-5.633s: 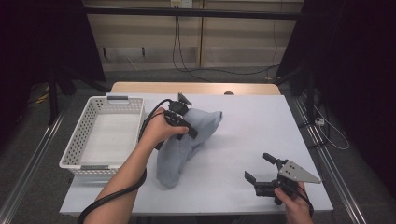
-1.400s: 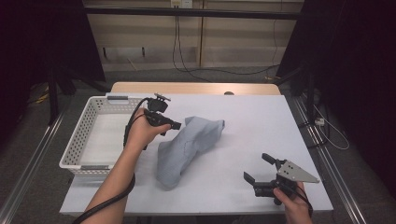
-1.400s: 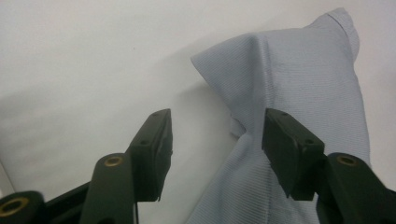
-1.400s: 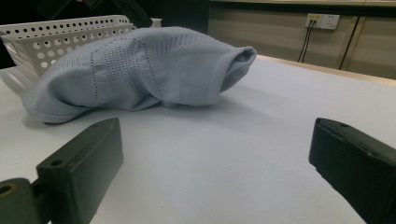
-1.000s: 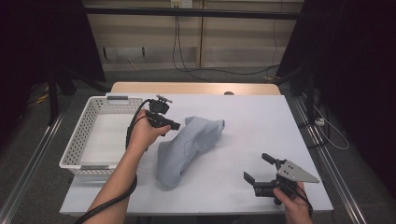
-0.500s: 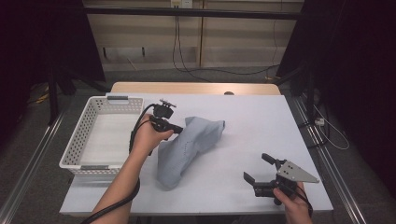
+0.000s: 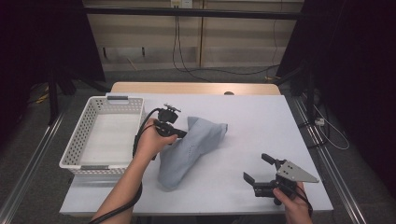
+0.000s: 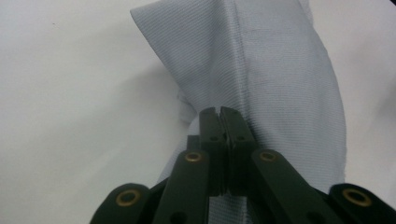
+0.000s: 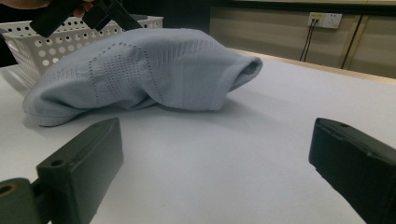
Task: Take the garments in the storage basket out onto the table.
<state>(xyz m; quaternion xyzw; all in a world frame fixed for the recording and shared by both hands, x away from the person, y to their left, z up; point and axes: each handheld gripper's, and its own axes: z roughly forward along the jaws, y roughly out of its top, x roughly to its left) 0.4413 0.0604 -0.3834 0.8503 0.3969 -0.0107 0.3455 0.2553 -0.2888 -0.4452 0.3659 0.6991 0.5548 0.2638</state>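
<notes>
Nearest your body, at the bench's front right corner, your right claw [image 7: 259, 170] is sitting low with its jaws wide apart and nothing between them. You're keeping the light blue garment [image 7: 191, 147] well apart from it, up and to its left; in the right gripper view the garment [image 9: 140, 74] is lying across the middle distance beyond the spread jaws. Farther in, mid-bench, the garment's long axis is running diagonally from the near-left end up to the far-right end. Your left claw [image 7: 180, 134] is touching it at the upper left edge, so your left hand is much the nearer one. In the left gripper view its jaws have just been closing and are now pressed together, pinching a fold of the garment [image 8: 280, 79]. Farthest left, the white basket [image 7: 74, 149] is standing just beside your left hand. No brand, label or readable writing anywhere.
</notes>
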